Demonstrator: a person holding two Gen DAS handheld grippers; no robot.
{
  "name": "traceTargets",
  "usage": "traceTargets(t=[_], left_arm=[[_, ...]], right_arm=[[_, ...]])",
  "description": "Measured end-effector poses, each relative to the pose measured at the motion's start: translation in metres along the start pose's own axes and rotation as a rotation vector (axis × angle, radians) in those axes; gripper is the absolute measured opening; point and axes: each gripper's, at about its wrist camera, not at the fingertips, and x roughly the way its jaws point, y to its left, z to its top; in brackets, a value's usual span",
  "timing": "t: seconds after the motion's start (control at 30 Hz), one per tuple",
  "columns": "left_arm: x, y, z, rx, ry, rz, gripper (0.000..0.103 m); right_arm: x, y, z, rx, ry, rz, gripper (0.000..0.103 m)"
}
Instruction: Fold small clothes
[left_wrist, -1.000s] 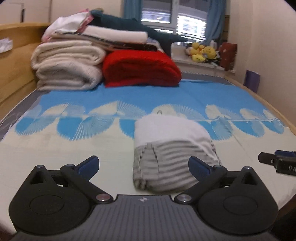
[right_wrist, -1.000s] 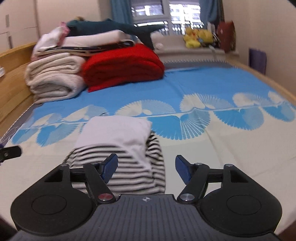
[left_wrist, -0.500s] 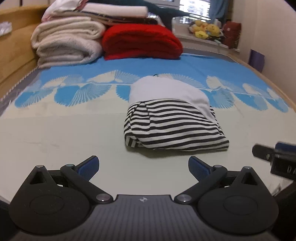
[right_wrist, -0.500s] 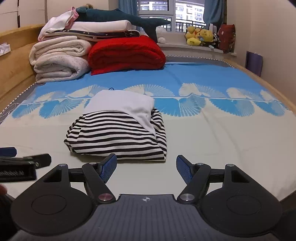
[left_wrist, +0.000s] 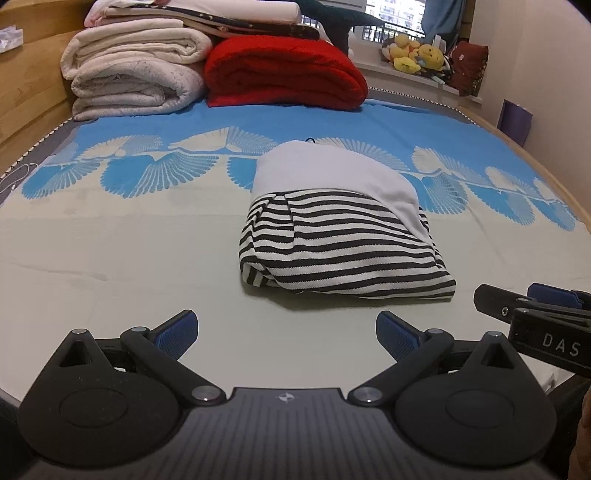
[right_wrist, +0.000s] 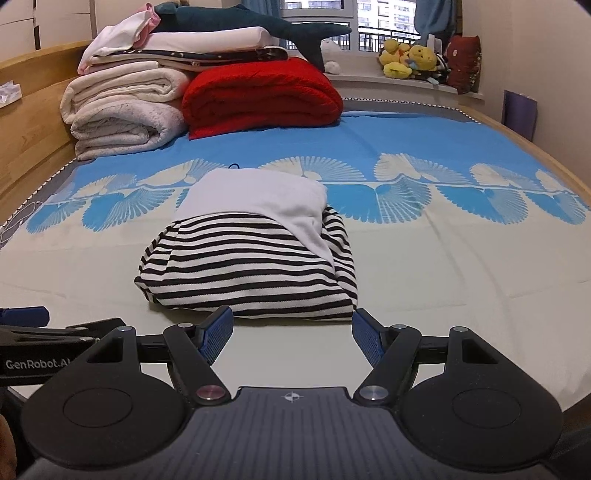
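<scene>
A folded garment, black-and-white striped (left_wrist: 343, 251) with a plain white part on top, lies on the bed sheet (left_wrist: 129, 277) (right_wrist: 461, 295). In the right wrist view the same striped garment (right_wrist: 247, 273) sits just beyond my right gripper (right_wrist: 291, 334), whose blue pads stand open at its near edge, not touching it. My left gripper (left_wrist: 286, 332) is open too, a short way in front of the garment with nothing between its fingers. The right gripper's fingers (left_wrist: 532, 306) show at the right edge of the left wrist view.
At the head of the bed are rolled cream blankets (right_wrist: 122, 110), a folded red blanket (right_wrist: 258, 96) and stacked linen with a plush shark (right_wrist: 255, 26). Plush toys (right_wrist: 410, 59) sit on the window sill. A wooden bed frame (right_wrist: 33, 122) runs along the left.
Both grippers have sunk and drawn back toward the near edge of the bed. The garment now lies further ahead of the left gripper. Both stayed open.
</scene>
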Motion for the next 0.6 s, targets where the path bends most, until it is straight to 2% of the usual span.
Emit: traceTargets(t=[0.6], left_arm=[[-0.0024, -0.0034, -0.0003, 0.012, -0.01, -0.006, 0.103]], right_arm=[[-0.0016, 0.0096, -0.001, -0.05, -0.01, 0.019, 0.073]])
